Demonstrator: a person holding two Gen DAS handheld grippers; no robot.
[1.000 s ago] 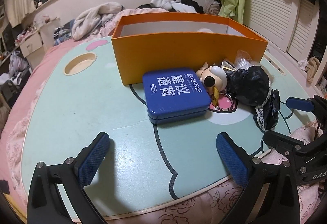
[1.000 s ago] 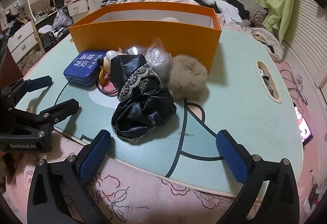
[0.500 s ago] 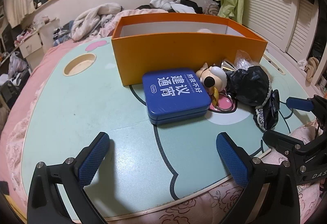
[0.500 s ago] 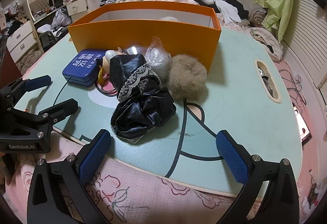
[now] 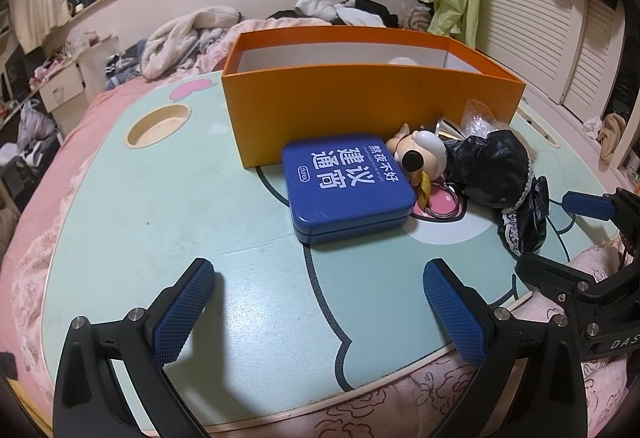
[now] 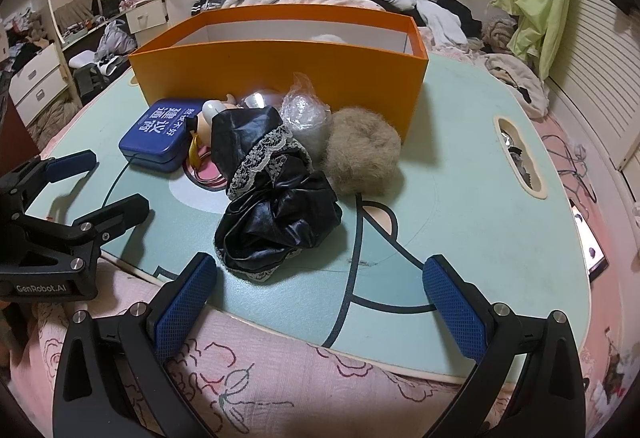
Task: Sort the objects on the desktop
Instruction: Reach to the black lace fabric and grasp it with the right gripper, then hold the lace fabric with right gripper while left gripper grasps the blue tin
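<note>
Unsorted at orange box's (image 6: 280, 78) 6 o'clock: blue tin (image 5: 346, 184), black lace garment (image 6: 276, 198), fur ball (image 6: 364, 162); both tools (image 5: 316, 312) (image 6: 314, 312) released, empty.

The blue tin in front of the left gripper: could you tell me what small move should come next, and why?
Probably ease the left gripper forward toward the blue tin. Its jaws are open and empty, short of the tin, which lies flat on the table directly ahead, against the orange box. The right gripper is also open and faces the black cloth.
</note>
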